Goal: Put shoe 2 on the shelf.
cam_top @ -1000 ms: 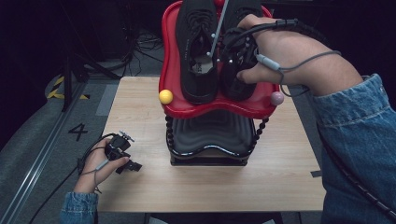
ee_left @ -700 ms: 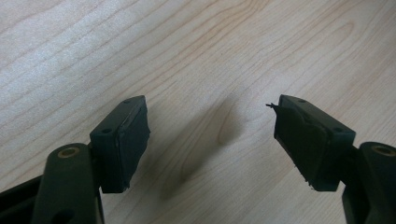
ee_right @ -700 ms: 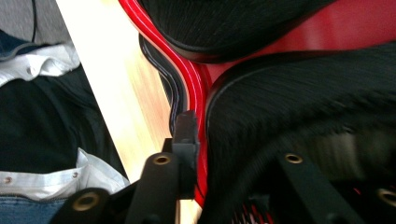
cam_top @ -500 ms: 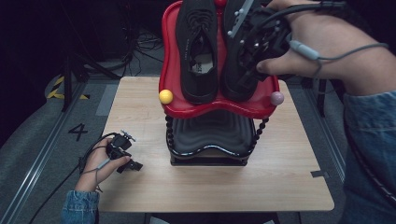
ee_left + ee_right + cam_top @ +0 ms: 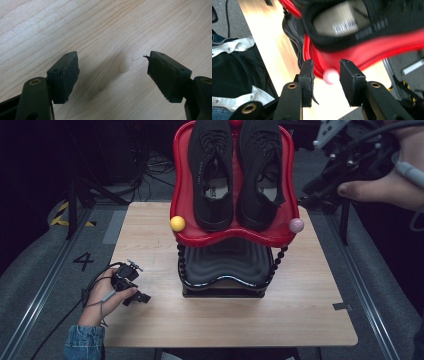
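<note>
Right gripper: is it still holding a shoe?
No, the right gripper has just opened with nothing between its jaws, and both black shoes sit on the red tray.

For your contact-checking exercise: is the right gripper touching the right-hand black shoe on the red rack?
Apart. The high view shows the right gripper off the rack's right side, dark floor between it and the shoe; its fingers have just been opening, nothing between them.

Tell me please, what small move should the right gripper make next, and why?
Probably draw the right gripper a little further from the red tray. Its jaws have just been opening and hold nothing, and both black shoes already lie side by side on the tray. The left gripper rests open on the table.
</note>
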Tool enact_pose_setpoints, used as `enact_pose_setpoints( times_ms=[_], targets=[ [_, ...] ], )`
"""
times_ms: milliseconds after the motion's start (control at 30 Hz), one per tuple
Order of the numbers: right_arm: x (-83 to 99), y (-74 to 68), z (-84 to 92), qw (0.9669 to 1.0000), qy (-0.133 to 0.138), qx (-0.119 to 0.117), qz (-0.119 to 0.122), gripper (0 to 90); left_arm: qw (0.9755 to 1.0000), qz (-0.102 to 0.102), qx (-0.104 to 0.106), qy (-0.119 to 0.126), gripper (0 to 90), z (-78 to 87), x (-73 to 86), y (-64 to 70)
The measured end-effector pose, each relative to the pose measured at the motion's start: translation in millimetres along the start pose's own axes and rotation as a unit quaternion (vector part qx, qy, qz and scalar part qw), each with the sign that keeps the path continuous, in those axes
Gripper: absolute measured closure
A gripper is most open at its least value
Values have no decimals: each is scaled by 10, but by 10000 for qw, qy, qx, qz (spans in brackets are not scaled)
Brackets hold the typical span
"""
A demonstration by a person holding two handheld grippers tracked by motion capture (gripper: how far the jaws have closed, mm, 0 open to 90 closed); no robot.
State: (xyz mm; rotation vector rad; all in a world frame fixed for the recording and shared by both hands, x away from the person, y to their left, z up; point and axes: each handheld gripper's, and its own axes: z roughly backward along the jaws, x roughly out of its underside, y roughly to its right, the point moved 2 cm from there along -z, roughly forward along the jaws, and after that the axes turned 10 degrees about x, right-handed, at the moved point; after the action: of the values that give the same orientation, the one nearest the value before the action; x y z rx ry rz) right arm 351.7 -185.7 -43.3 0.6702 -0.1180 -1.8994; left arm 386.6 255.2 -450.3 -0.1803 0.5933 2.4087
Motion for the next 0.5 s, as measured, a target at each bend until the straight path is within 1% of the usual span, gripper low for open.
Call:
enact_pose_setpoints(
  times_ms=[67, 100, 133, 267, 333, 367, 400, 500],
  targets=[
    [145, 42, -13, 9999, -83, 71, -126, 647, 10000, -8, 15, -6, 260, -5, -8, -1],
    [269, 82, -29, 9996, -115, 63, -253, 646, 10000, -10, -8, -20, 260, -14, -16, -3],
    [269, 82, -29, 9996, -115, 63, -253, 646, 10000, -10, -8, -20, 260, -14, -16, -3],
    [499, 165, -81, 9986, -244, 74, -468, 645, 10000, -16, 19, -25, 260, -28, -27, -4],
    [589, 197, -111, 9980, -298, 71, -550, 645, 10000, -11, 18, -21, 260, -25, -27, -4],
    [631, 209, -125, 9976, -336, 65, -607, 644, 10000, -17, -38, -15, 260, -19, -26, -6],
    [672, 221, -147, 9973, -359, 61, -637, 644, 10000, 7, -17, -3, 260, -18, -23, -4],
    [796, 251, -227, 9964, -423, 12, -733, 636, 10000, -6, -26, -17, 261, -10, -18, -6]
  ],
)
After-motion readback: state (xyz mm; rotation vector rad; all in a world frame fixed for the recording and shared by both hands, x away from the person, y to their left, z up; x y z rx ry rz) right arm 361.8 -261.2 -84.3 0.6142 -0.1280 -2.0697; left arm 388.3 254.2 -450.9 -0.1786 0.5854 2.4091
